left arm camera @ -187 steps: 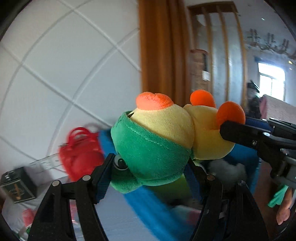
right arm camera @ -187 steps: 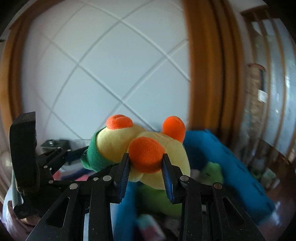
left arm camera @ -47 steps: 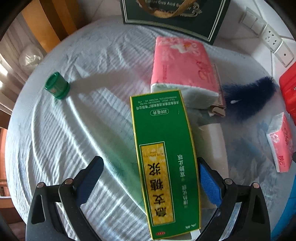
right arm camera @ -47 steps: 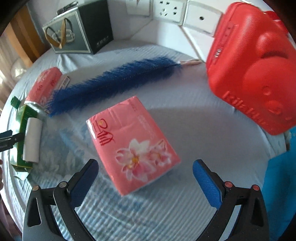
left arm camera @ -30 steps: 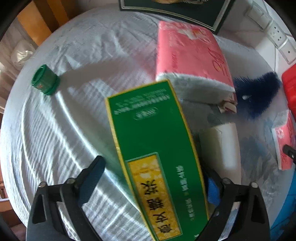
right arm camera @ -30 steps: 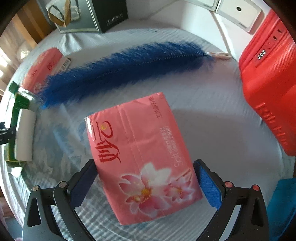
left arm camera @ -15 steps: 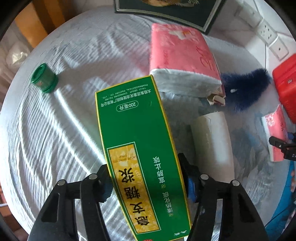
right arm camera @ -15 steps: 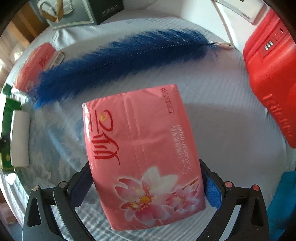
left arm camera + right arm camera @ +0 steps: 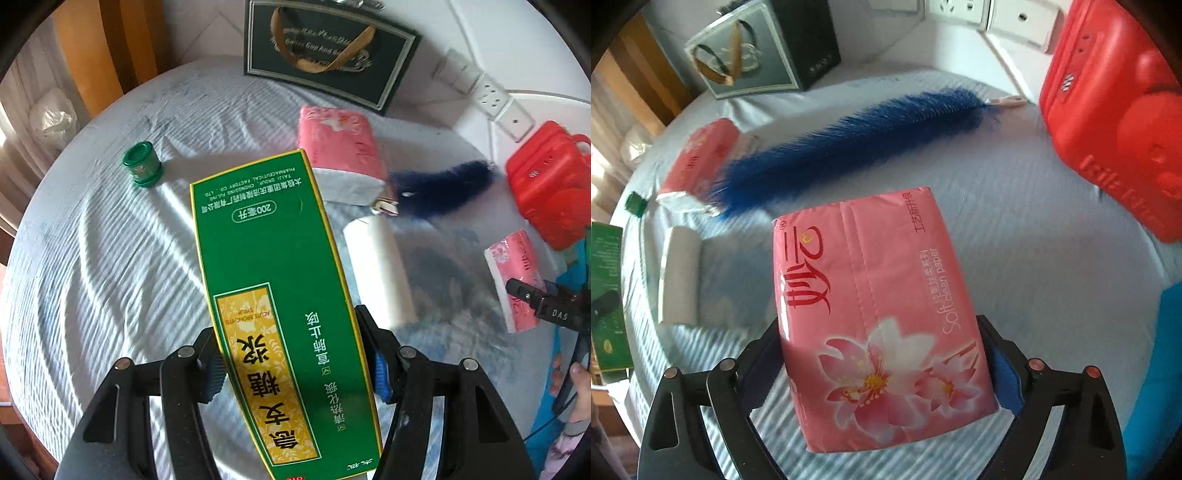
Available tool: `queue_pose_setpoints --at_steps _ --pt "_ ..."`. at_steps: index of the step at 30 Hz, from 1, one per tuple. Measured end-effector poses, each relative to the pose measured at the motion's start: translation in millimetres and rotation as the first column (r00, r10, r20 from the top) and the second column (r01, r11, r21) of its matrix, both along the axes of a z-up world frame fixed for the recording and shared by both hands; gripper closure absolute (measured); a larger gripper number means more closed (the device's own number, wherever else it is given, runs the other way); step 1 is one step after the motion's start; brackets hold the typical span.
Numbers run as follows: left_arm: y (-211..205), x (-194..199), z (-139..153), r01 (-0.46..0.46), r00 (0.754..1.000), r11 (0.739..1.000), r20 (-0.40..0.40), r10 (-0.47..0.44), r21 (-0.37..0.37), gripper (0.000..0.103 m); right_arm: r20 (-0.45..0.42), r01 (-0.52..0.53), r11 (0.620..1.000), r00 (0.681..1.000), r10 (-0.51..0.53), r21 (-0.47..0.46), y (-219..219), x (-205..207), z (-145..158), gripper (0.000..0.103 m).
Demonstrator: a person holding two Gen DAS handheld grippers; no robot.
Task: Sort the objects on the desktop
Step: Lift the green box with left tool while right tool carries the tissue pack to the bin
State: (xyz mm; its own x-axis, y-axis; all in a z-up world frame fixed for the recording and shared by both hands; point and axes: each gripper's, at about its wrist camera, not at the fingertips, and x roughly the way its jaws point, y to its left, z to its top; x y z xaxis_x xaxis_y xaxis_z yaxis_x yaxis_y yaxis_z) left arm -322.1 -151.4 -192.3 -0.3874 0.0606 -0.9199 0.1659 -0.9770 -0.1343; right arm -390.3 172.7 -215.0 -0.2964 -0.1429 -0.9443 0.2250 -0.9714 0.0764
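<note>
The green box (image 9: 273, 295) is pinched in the left gripper (image 9: 295, 365), the pink tissue pack (image 9: 875, 314) in the right gripper (image 9: 882, 362), whose jaws have just been closing; both point steeply down over the table (image 9: 92, 266), above a white roll (image 9: 380, 273) and blue feather (image 9: 849, 140)

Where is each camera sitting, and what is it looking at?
Left wrist view: sits on the left tongs, looking down at the long green cardboard box they grip over the white tablecloth; a fingertip shows at right.
Right wrist view: sits on the right tongs, looking down at the pink tissue pack they clamp.
Both show the blue feather, the red plastic case and the white roll.
</note>
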Motion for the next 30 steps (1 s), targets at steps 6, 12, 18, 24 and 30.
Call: queue_pose_setpoints --at_steps 6,12,18,24,30 --pt "9 37 26 0.056 0.996 0.997 -0.069 -0.059 -0.053 0.043 -0.098 0.026 0.999 0.995 -0.031 -0.047 5 66 43 0.008" --pt "40 82 75 0.113 0.975 0.989 -0.183 -0.128 -0.091 0.043 -0.259 0.065 0.994 0.962 -0.087 -0.092 13 139 112 0.008" --pt "79 124 131 0.221 0.918 0.97 -0.315 -0.242 -0.101 0.043 -0.436 0.12 0.985 0.885 -0.164 -0.127 41 223 193 0.008" --pt "129 166 176 0.302 0.848 0.945 -0.418 -0.326 -0.124 0.043 -0.614 0.216 0.968 0.749 -0.249 -0.13 73 300 253 0.008" --pt "189 201 213 0.405 0.76 0.904 -0.498 -0.417 -0.138 0.043 -0.703 0.294 0.946 0.643 -0.304 -0.139 115 360 292 0.008"
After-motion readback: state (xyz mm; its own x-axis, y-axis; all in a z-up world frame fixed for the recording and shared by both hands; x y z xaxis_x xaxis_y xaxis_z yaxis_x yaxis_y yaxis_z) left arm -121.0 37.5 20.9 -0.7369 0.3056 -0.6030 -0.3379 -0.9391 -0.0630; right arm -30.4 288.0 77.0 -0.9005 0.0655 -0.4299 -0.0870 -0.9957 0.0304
